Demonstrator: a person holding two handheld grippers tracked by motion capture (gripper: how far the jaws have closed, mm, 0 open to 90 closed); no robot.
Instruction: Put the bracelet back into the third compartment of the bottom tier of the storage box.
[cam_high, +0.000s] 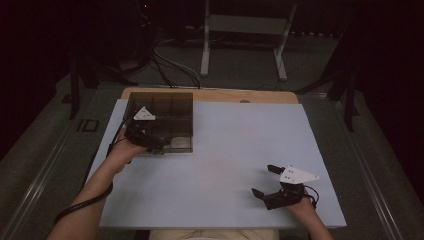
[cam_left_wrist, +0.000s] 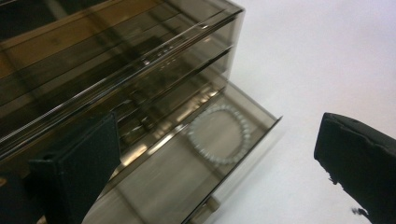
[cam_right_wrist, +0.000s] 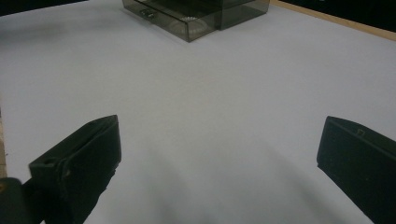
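We see the bracelet (cam_left_wrist: 218, 135) already in the open drawer (cam_left_wrist: 187, 186), left tool (cam_left_wrist: 219, 158) wide and empty; closing probably remains.

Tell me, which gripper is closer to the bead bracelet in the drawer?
Left. The left gripper hovers right over the open drawer holding the bracelet; the right gripper sits far across the table.

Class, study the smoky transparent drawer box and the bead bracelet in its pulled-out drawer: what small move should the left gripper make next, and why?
Probably push the open bottom drawer shut. The clear bead bracelet already lies inside it, the left gripper stands open and empty just above it, and the drawer sticks out of the smoky transparent plastic drawer box. The right gripper rests open, apart on the white table.
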